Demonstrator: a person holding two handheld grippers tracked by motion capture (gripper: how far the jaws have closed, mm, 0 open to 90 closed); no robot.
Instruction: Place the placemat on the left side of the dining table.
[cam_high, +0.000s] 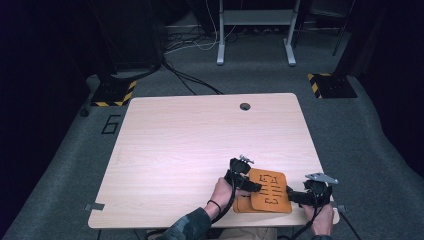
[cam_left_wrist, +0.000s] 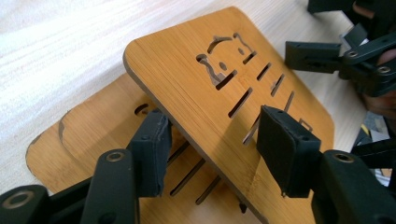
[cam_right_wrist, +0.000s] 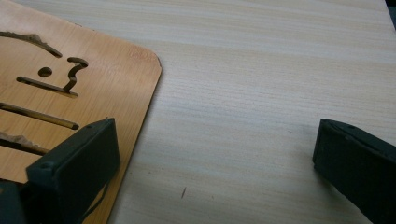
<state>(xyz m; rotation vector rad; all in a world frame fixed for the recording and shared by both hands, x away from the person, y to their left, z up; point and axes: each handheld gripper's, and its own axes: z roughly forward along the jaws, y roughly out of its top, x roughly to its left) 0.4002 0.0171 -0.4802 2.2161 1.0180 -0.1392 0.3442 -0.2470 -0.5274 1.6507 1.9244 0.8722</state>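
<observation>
Down at the near right corner of the desk (cam_high: 190, 145): stack of slotted bamboo boards, with the top board (cam_left_wrist: 196, 79) tipped up off the lower boards (cam_left_wrist: 93, 126). Left gripper (cam_high: 254, 186) in from the stack's left side, jaws clamped across the top board's raised edge, one pad under, one pad on the face. Right gripper (cam_high: 294, 196) just beside the stack's right edge, jaws spread wide and gripping nothing, one over a board corner, the other over bare wood. Looks like the separating step: peeling the top board away. Next, probably a steady lift and a carry clear, perhaps with a second grip from the right. Farther on, open desk to the far edge.
</observation>
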